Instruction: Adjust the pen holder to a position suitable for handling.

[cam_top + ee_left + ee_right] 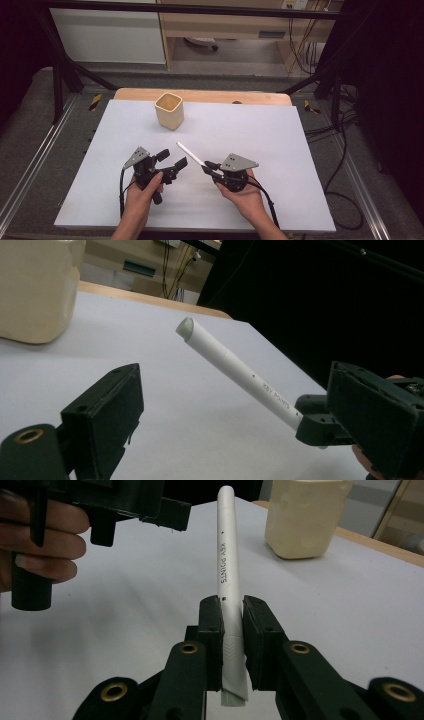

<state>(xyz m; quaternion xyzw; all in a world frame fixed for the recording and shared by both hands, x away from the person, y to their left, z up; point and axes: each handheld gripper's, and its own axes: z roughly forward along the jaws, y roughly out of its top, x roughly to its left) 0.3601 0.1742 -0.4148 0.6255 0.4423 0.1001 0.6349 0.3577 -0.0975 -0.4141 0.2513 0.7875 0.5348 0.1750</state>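
While right gripper (206, 166) clamps white marker pen (190, 153) by lower barrel, pen angles up off white table sheet (280, 135), free end aimed toward left gripper (173, 159). Pads tight on barrel either side, printed lettering clear of them. Left gripper: jaws wide apart, nothing between, just beside pen tip. Cream square cup (168, 110): upright, far side of sheet, well apart from both.

White marker pen (229, 575), capped, grey-ended, lettering printed along barrel, is being held clear of the white counter (260, 135) by its lower end, tilted up toward the cream cup (169, 111).
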